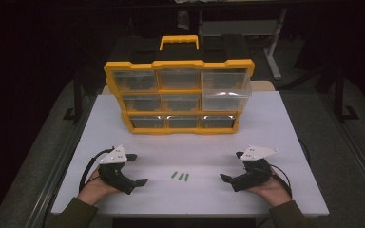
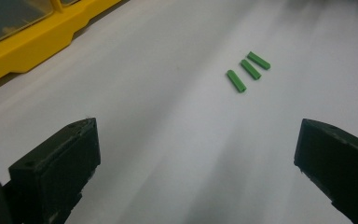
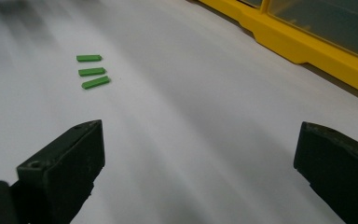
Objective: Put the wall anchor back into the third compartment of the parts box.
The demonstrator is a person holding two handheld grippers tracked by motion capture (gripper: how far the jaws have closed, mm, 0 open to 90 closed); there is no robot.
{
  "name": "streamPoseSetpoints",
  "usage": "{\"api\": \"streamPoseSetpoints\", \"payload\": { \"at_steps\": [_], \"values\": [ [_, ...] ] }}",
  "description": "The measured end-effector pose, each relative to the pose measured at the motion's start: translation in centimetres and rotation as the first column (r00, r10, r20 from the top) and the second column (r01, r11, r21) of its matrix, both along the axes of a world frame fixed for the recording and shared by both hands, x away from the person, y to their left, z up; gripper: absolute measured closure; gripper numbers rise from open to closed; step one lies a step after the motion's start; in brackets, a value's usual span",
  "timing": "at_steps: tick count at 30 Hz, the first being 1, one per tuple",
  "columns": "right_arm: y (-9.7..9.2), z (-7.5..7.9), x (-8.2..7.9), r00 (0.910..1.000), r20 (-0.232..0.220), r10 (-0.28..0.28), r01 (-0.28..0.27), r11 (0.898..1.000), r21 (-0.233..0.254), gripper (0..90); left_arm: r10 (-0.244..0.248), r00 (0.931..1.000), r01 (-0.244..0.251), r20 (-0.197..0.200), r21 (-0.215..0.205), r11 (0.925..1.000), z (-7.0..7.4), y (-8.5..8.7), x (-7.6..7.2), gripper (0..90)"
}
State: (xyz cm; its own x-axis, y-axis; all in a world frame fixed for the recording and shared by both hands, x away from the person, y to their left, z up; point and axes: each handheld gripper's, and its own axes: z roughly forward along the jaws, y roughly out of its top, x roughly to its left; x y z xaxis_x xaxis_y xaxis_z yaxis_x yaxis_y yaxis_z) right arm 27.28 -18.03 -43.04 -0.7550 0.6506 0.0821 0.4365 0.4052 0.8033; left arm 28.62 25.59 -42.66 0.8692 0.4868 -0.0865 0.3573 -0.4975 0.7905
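Now 3 green pegs btwn wide-open left gripper & right gripper.

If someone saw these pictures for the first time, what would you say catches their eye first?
The yellow drawer organizer at the far middle of the white table stands out most, its upper right drawer pulled out. Next come three small green pieces lying side by side between the open left gripper and right gripper.
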Motion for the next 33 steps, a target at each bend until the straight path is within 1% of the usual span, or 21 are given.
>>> {"api": "streamPoseSetpoints", "payload": {
  "at_steps": [5,9,11,12,13,15,16,23,25,26,27,28,30,33],
  "values": [
    [0.0,0.1,0.0,1.0000,-0.001,0.004,-0.004,1.000,0.001,1.1,-0.002,1.0000,0.002,-0.006,-0.001,1.0000,0.0,-0.5,0.2,0.2],
    [0.0,0.1,0.1,1.0000,-0.001,0.009,-0.009,1.000,0.001,1.1,-0.019,0.9998,0.019,-0.005,0.004,0.9998,0.2,-1.0,0.3,0.3],
    [-0.1,0.0,0.2,1.0000,0.000,0.006,-0.006,1.000,0.007,1.1,-0.022,0.9997,0.022,-0.010,-0.002,0.9997,0.4,-1.2,0.4,0.3],
    [-0.1,0.0,0.2,1.0000,-0.008,0.006,-0.006,1.000,0.013,1.1,-0.023,0.9995,0.023,-0.023,-0.013,0.9997,0.5,-1.5,0.6,0.3],
    [-0.1,0.0,0.2,1.0000,-0.008,0.006,-0.006,1.000,0.013,1.1,-0.023,0.9995,0.023,-0.023,-0.013,0.9997,0.5,-1.5,0.6,0.3],
    [-0.1,-0.1,0.2,0.9999,-0.011,0.005,-0.005,1.000,0.009,1.1,-0.031,0.9989,0.031,-0.035,-0.010,0.9995,0.5,-2.1,0.9,0.3],
    [0.0,0.0,0.1,0.9999,-0.009,0.005,-0.005,1.000,0.008,1.1,-0.042,0.9985,0.042,-0.035,-0.006,0.9991,0.5,-2.2,1.1,0.3],
    [0.2,-0.1,0.2,0.9999,-0.008,0.011,-0.011,1.000,0.009,1.1,-0.058,0.9977,0.057,-0.037,-0.006,0.9983,0.7,-3.3,1.3,0.3],
    [0.0,-0.1,0.3,0.9999,-0.013,0.005,-0.004,1.000,0.017,1.1,-0.065,0.9969,0.065,-0.043,-0.002,0.9979,0.9,-3.6,1.3,0.3],
    [0.0,-0.1,0.3,0.9999,-0.013,0.005,-0.004,1.000,0.017,1.1,-0.065,0.9970,0.064,-0.043,-0.013,0.9979,0.9,-3.8,1.3,0.3],
    [-0.1,-0.2,0.3,0.9999,-0.013,0.007,-0.007,1.000,0.017,1.1,-0.071,0.9966,0.070,-0.042,-0.012,0.9974,1.0,-3.9,1.4,0.3],
    [-0.2,-0.1,0.2,0.9999,-0.014,-0.001,0.001,1.000,0.028,1.1,-0.069,0.9966,0.068,-0.046,-0.017,0.9975,1.1,-4.1,1.5,0.3],
    [-0.2,0.0,0.2,0.9999,-0.010,-0.001,0.001,1.000,0.031,1.1,-0.074,0.9964,0.074,-0.041,-0.009,0.9973,1.1,-4.2,1.6,0.5],
    [-0.2,-0.1,0.2,0.9999,-0.012,0.000,0.000,1.000,0.030,1.1,-0.072,0.9965,0.071,-0.044,-0.014,0.9974,1.2,-4.6,1.7,0.5]
  ]
}}
